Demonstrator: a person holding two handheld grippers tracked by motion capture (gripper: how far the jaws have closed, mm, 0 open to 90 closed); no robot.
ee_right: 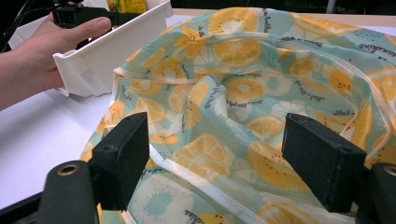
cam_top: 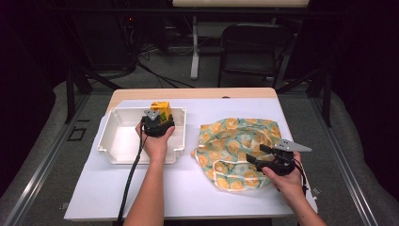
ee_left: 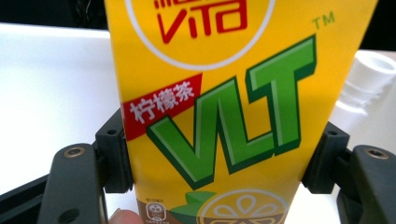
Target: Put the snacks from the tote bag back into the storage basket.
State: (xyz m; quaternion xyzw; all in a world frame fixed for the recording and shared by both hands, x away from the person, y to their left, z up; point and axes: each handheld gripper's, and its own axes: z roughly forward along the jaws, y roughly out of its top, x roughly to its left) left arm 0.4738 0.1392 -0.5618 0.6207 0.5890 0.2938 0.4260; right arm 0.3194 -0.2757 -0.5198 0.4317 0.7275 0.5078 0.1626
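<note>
While upright, the yellow carton [ee_left: 224, 121] sits clamped between the left gripper's [ee_left: 219, 158] fingers [ee_left: 114, 154].

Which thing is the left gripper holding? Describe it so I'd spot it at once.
Find the white tray on the table's left half. At its far edge, the left gripper clamps a drink carton. It is bright yellow with big green letters and a lemon slice, unlike the soft orange-print bag beside the tray.
</note>
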